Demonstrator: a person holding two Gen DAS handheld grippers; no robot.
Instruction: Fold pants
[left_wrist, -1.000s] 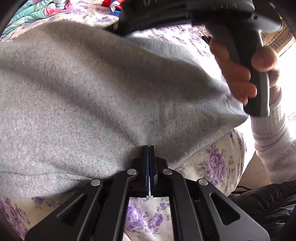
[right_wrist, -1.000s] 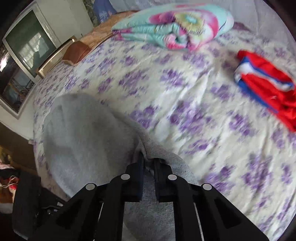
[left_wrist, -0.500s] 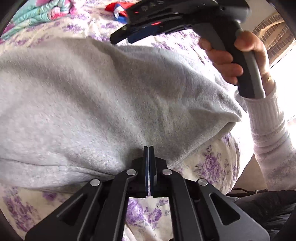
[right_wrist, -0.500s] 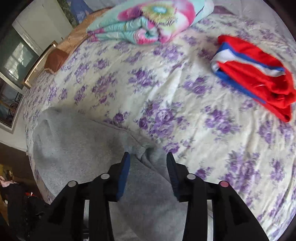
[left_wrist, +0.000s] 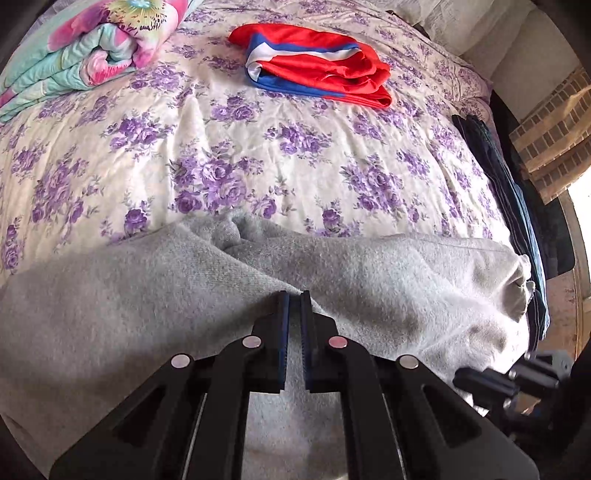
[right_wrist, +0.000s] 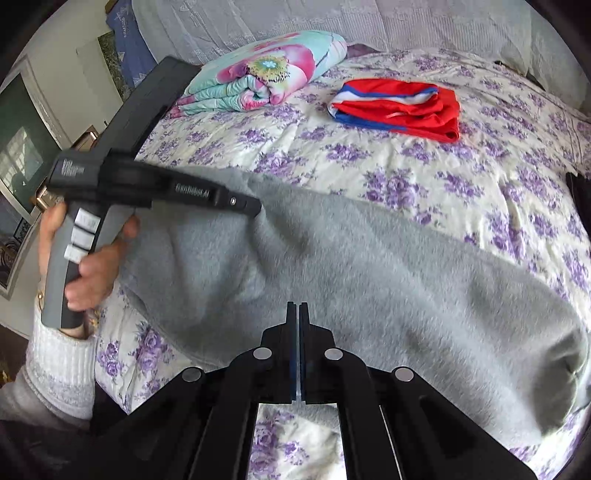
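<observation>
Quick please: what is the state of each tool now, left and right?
Left tool: closed, pinching the grey pants.
Right tool: closed on the near edge of the grey pants.

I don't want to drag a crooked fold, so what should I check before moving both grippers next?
1. Left gripper grips the grey pants: ok, jaws closed with cloth between them.
2. Right gripper grips cloth: cannot tell; jaws are shut over the pants, but no cloth shows between the pads.
3. Pants lie smooth: not ok, a bunched ridge runs ahead of the left gripper.
4. Bare bedspread beyond the pants: ok.
5. Red garment and rolled quilt apart from the pants: ok.
</observation>
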